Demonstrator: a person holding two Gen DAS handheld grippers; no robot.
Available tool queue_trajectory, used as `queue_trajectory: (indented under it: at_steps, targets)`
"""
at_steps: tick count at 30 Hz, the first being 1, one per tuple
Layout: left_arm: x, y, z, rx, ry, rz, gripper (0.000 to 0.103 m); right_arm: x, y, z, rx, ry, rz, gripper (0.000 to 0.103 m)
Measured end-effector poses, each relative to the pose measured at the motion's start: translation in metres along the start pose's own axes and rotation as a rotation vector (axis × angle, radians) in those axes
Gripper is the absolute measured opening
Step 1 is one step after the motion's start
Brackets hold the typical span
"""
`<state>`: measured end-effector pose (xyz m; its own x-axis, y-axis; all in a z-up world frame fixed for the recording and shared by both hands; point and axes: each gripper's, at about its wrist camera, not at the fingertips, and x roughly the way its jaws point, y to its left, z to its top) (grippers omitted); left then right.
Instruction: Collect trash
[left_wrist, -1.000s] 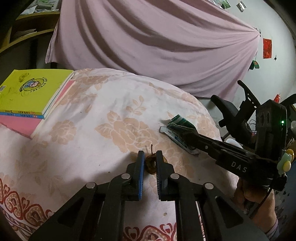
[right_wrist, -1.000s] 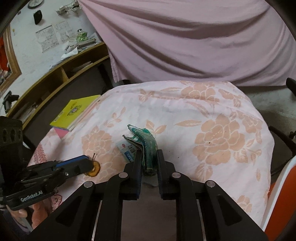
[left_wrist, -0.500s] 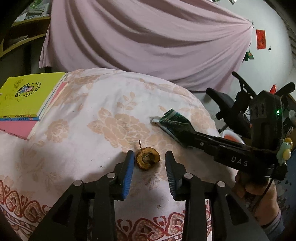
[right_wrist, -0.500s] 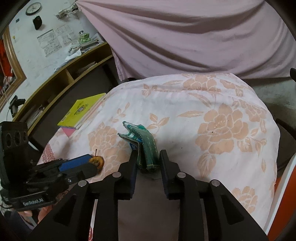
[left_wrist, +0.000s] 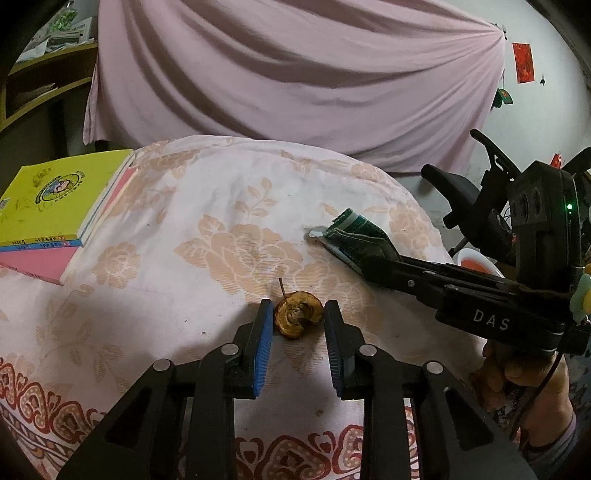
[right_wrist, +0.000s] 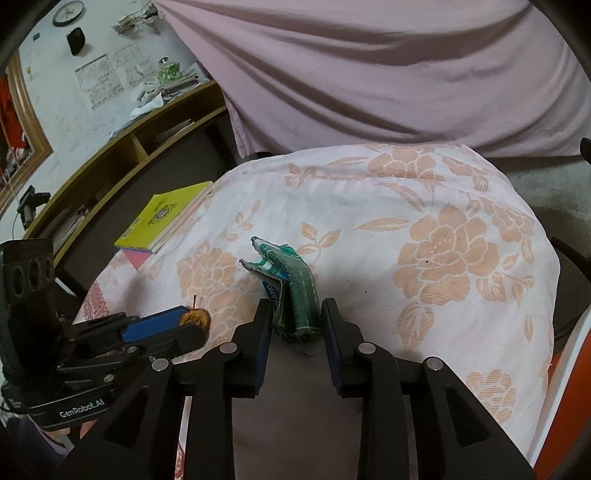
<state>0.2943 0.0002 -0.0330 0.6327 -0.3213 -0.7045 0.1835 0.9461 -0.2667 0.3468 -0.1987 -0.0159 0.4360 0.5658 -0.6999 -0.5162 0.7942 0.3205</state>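
Here: floral tablecloth (left_wrist: 229, 206) | pink curtain (left_wrist: 295, 66) | left tool (left_wrist: 298, 314), right tool (right_wrist: 295, 314): parted, gripping nothing

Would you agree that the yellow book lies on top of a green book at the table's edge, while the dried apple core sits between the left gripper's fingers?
Not quite: the yellow book lies on a pink book, not a green one, as the left wrist view shows. The dried apple core does sit between the left gripper's fingers.

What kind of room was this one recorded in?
Probably a lived-in room at home, not a lab: a table under a floral tablecloth, a stack of books, a cluttered wooden shelf, and a wall clock beside paper calendars.
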Motion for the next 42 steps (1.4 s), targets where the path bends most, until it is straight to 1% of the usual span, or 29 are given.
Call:
queue_trajectory:
  at_steps: [4,7,11,16,19,22,23,24,25,26,29,30,32,36,41,42]
  targets:
    - [-0.003,0.001,0.0,-0.016,-0.006,-0.011,0.023,0.001,0.003,-0.001,-0.021,0.007,0.011,0.034]
    - [-0.01,0.007,-0.002,-0.033,-0.011,-0.009,0.023,0.001,0.006,-0.001,-0.04,0.017,0.006,0.038]
    - [-0.017,0.016,-0.004,-0.061,-0.016,-0.004,0.023,0.003,0.017,-0.002,-0.101,0.032,-0.037,0.044]
    - [-0.026,0.028,-0.005,-0.109,-0.027,-0.002,0.023,0.011,0.03,-0.002,-0.187,0.046,-0.138,0.044]
    - [-0.028,0.029,-0.006,-0.118,-0.03,-0.006,0.024,0.016,0.028,0.003,-0.199,0.041,-0.189,0.044]
    - [-0.027,0.021,-0.006,-0.09,-0.029,-0.001,0.032,0.021,0.025,0.007,-0.195,0.041,-0.205,0.044]
    - [-0.027,0.018,-0.006,-0.077,-0.029,0.008,0.033,0.021,0.026,0.007,-0.2,0.04,-0.209,0.044]
    - [-0.027,0.017,-0.006,-0.069,-0.028,0.016,0.033,0.021,0.027,0.007,-0.208,0.037,-0.212,0.043]
    - [-0.026,0.016,-0.007,-0.062,-0.025,0.022,0.033,0.021,0.028,0.006,-0.214,0.037,-0.209,0.039]
    - [-0.025,0.015,-0.007,-0.058,-0.02,0.025,0.033,0.02,0.029,0.006,-0.219,0.038,-0.206,0.029]
    - [-0.021,0.013,-0.007,-0.047,-0.012,0.038,0.033,0.02,0.032,0.005,-0.235,0.036,-0.212,0.023]
    - [-0.02,0.013,-0.007,-0.042,-0.01,0.044,0.032,0.02,0.033,0.004,-0.24,0.036,-0.216,0.023]
    - [-0.018,0.011,-0.007,-0.038,-0.008,0.068,0.024,0.02,0.034,0.003,-0.242,0.034,-0.218,0.021]
    - [-0.018,0.017,-0.006,-0.06,-0.014,0.044,0.023,0.016,0.033,0.001,-0.221,0.016,-0.202,0.019]
    - [-0.024,0.02,-0.008,-0.084,-0.045,0.009,0.023,0.0,0.034,-0.005,-0.207,-0.033,-0.194,0.018]
    - [-0.026,0.021,-0.008,-0.091,-0.054,0.012,0.023,-0.003,0.035,-0.007,-0.209,-0.042,-0.196,0.018]
